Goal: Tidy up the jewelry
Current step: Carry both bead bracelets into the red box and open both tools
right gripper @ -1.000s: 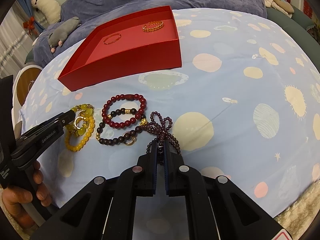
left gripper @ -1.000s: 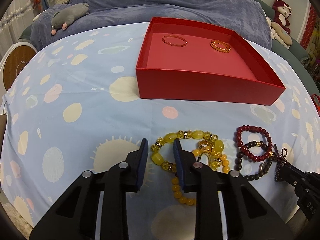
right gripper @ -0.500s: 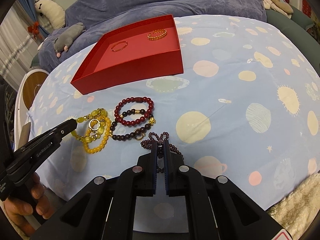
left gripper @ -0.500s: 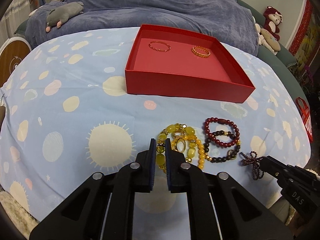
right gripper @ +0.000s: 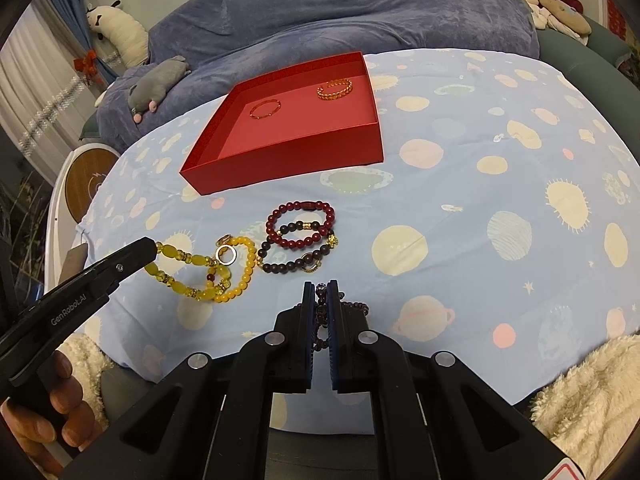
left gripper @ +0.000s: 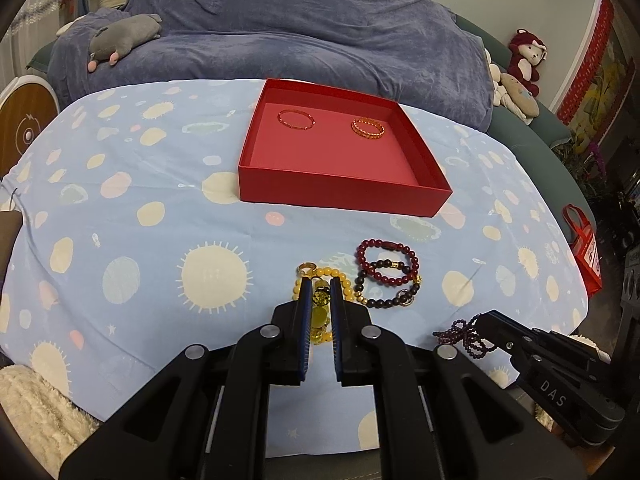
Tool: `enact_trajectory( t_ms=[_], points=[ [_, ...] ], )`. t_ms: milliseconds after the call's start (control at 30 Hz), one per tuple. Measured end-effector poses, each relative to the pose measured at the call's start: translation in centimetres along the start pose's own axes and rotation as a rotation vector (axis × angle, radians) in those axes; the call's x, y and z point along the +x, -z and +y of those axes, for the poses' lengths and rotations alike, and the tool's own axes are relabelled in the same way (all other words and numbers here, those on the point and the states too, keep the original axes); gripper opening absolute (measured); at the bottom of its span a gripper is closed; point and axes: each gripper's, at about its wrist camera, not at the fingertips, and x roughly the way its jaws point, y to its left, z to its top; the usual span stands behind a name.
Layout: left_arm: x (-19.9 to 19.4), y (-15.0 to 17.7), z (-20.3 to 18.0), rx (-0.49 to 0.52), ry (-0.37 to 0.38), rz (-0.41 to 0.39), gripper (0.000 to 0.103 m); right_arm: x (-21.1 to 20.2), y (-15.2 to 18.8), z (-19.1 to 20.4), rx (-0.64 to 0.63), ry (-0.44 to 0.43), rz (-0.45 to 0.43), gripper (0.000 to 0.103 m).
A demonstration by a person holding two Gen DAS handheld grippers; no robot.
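A red box at the back of the table holds a thin red bangle and a gold chain bracelet. My left gripper is shut on the yellow bead bracelet, lifting one end; its other loops trail on the cloth. My right gripper is shut on the dark purple bead string, held above the cloth. A red bead bracelet and a dark bead bracelet lie between them.
The table wears a blue planet-print cloth. A blue-covered sofa with a grey plush toy stands behind it. A fluffy cream rug lies at the near edge. A red bag hangs at the right.
Both grippers have pulled back and up from the table. The left closed on the yellow bracelet and lifted one end; the right raised the purple string off the cloth.
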Motion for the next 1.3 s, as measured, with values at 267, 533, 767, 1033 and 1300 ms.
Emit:
enact_trajectory(
  t_ms=[267,533,767,1033,1300],
  points=[
    [-1.2,-0.9,-0.4,0.007,0.007,-0.018,0.009,-1.0,-0.3,0.3,0.004,-0.027,-0.014,0.006],
    [-1.4,-3.9,-1.0,0.019,0.027,-0.042,0.009,-0.7,-2.7,0.4,0.002,-0.031,-0.032,0.006],
    [0.1,-9.7,-2.4,0.043,0.065,-0.082,0.009,0.1,-9.2,1.0,-0.017,-0.045,-0.096,0.006],
    [4.0,-17.6,-3.1,0.019,0.133,-0.118,0.009,3.5,-18.3,1.8,-0.03,-0.036,-0.152,0.006],
    [11.0,-21.3,-1.5,-0.046,0.148,-0.062,0.009,10.0,-22.9,1.2,0.024,-0.058,-0.112,0.006]
  ],
)
